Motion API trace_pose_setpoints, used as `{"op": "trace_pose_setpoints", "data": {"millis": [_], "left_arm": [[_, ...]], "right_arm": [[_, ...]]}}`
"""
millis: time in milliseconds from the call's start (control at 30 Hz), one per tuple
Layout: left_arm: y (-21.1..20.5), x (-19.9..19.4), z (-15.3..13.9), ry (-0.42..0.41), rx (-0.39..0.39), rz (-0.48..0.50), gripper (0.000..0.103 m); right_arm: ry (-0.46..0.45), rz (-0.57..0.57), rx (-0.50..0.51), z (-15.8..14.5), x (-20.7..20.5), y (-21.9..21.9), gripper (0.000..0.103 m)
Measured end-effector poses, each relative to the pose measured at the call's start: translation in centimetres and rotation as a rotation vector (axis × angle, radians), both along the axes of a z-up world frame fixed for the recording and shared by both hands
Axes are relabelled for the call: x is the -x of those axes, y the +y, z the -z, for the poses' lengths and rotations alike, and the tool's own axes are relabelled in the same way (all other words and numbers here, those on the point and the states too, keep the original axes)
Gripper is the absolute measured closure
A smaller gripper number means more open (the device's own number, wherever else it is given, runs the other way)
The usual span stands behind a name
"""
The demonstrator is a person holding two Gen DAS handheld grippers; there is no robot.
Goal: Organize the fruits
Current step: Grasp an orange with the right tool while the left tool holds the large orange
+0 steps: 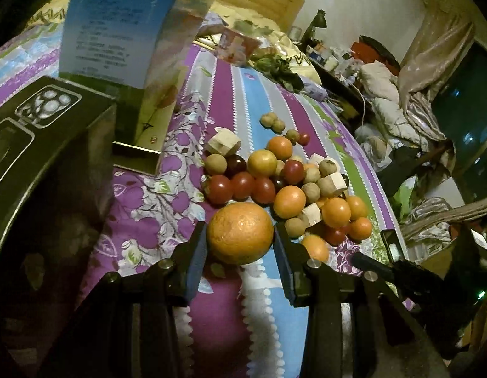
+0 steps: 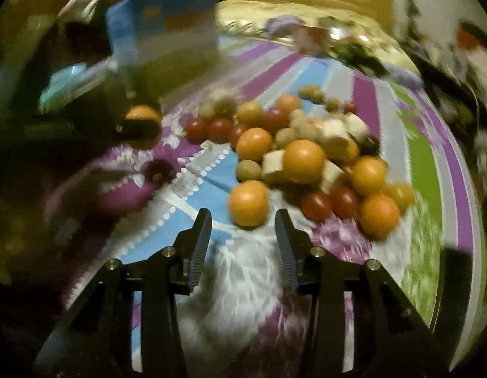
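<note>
The big round orange with bumpy skin (image 1: 240,232) sits right between the two black fingers of the left gripper (image 1: 240,239). In the left wrist view the fingers stand one on each side of it, very close to its skin, and I think they pinch it, though I cannot see the touch for sure. It is round, so it has no long way to line up with. Just past it lies the heap of small fruits (image 1: 284,182): red cherry tomatoes, little orange balls, brown round ones and pale cut chunks, all on the striped purple and blue bedsheet (image 1: 249,94). To the left stand a dark box (image 1: 38,145) and a tall blue and white carton (image 1: 117,25), both close by. The sheet on the near side looks free, so pulling back that way seems easiest.

In the right wrist view the picture is blurry. The right gripper (image 2: 243,220) has its fingers spread wide with nothing between them. A smooth small orange fruit (image 2: 249,202) lies straight ahead, just past the fingertips, at the near edge of the heap. The right gripper is the nearer one to it. Going straight forward should reach it, but the red tomatoes (image 2: 331,203) beside it could roll if bumped. Far left, the left gripper's orange shows as a small blur.
</note>
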State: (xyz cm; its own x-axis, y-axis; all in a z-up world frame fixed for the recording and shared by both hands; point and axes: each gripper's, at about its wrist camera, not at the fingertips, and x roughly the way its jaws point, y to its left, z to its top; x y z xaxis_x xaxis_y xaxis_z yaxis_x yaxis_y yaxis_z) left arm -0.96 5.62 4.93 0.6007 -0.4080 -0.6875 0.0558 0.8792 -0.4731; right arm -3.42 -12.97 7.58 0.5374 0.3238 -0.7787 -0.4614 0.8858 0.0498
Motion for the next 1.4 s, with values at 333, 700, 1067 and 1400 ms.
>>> {"op": "trace_pose_setpoints", "data": {"millis": [333,700,1067,1400], "left_arm": [[1.2,-0.3,0.6,0.006,0.013,-0.004,0.060],[2.3,-0.2,0.5,0.012,0.029,0.003,0.060],[0.2,-0.1,1.0,0.041,-0.027,0.060,0.060],[-2.1,1.1,-4.3,-0.013,-0.156,0.082,0.060]], "right_arm": [[0.114,0.054,-0.105,1.1,-2.9,2.4,0.059],[0.167,0.121,-0.074,2.5,-2.5,3.9,0.059],[0.134,0.176,-0.062,2.9,-3.2,4.4,0.066],[0.043,0.352,-0.025,-4.6,-2.4,-1.3,0.066]]}}
